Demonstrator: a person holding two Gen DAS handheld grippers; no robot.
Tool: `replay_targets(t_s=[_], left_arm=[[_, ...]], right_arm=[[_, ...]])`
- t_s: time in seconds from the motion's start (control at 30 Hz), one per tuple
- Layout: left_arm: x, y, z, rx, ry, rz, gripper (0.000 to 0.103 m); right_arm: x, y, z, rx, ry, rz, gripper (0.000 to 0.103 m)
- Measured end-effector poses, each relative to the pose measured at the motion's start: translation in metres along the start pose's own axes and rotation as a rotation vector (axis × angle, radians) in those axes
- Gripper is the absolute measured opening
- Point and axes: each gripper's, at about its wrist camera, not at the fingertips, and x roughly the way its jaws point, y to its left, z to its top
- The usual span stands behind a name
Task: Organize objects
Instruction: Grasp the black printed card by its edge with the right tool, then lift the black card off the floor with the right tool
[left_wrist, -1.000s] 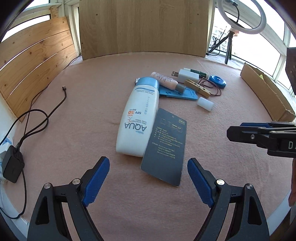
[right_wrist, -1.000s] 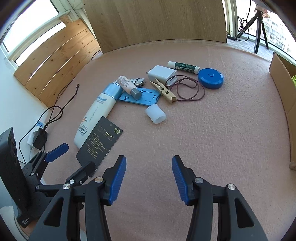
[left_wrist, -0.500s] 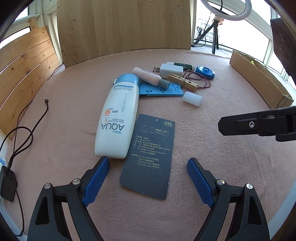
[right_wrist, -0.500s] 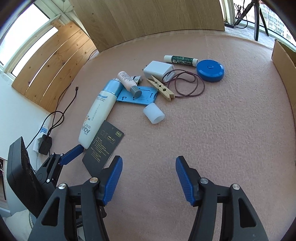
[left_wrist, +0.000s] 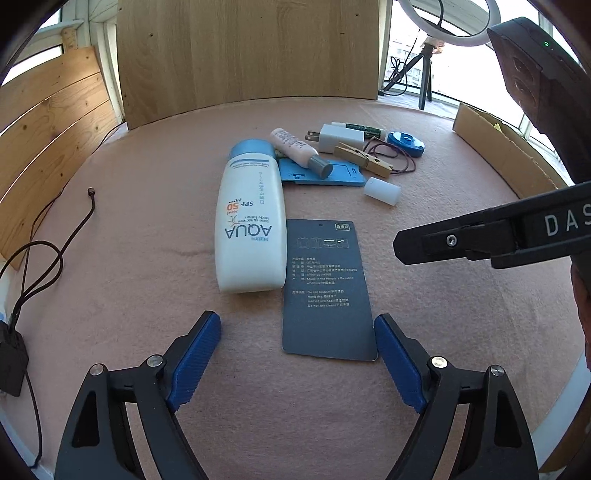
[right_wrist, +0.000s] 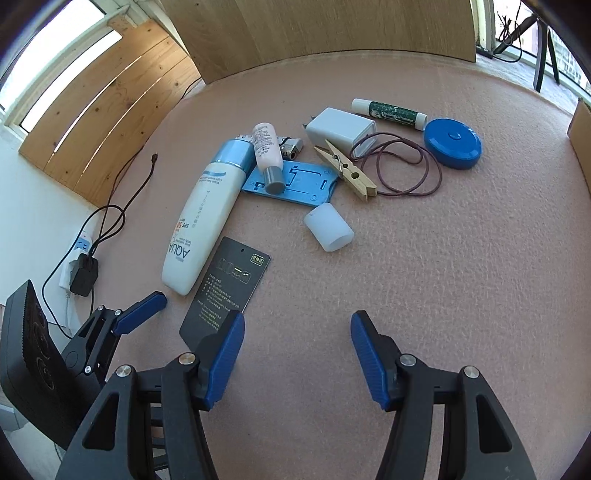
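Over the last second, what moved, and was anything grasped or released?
Both views closed in on the clutter: the left hand-held gripper now frames the dark card beside the sunscreen bottle. The right hand-held gripper opened wider. Nothing was grasped or released; the table items kept their places.

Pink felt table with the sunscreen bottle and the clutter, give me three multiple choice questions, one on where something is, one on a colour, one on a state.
1. What does the small pink tube rest on?
A. the blue plastic holder
B. the cardboard box
C. the dark card

2. What colour is the round tape measure?
A. red
B. white
C. blue

3. How is the sunscreen bottle placed?
A. standing upright
B. lying flat on the felt
C. held in a gripper

Answers:
1 A: the small pink tube has its grey cap on the blue plastic holder.
2 C: the round tape measure is blue all over.
3 B: the sunscreen bottle lies flat, clear of the left gripper and right gripper, both open and empty.
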Motion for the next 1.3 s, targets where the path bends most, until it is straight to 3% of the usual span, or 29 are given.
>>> replay_targets(t_s=[0.27,0.5,0.63,0.8,1.0,1.13,1.27,1.3], left_arm=[[-0.016,0.003,-0.015,0.008,-0.026,0.015,0.087],[-0.017,0.013,-0.023,-0.025,-0.023,0.001,0.087],[-0.018,0.009,-0.024,-0.014,-0.022,-0.012,0.087],[-0.018,-0.008,-0.022,0.024,-0.028,-0.05,0.087],[-0.019,-0.042,-0.013,0.077,-0.047,-0.091,0.087],[-0.009,-0.062,-0.003,0.108,-0.031,-0.101,0.087],[-0.002,-0.078,0.0,0.128,-0.011,-0.095,0.061],[-0.003,-0.08,0.0,0.133,-0.014,-0.096,0.06]], right_arm=[[0.028,0.044,0.029,-0.121,0.063,-0.034,0.059],[0.046,0.08,0.032,-0.213,0.041,-0.141,0.075],[0.044,0.083,0.019,-0.316,0.042,-0.211,0.069],[0.023,0.045,0.002,-0.219,0.042,-0.246,0.069],[-0.015,-0.004,-0.006,-0.004,-0.015,-0.145,0.067],[-0.024,-0.038,-0.01,0.105,0.015,-0.118,0.067],[-0.021,-0.038,-0.008,0.13,0.047,-0.067,0.067],[-0.019,-0.034,-0.006,0.124,0.057,-0.05,0.067]])
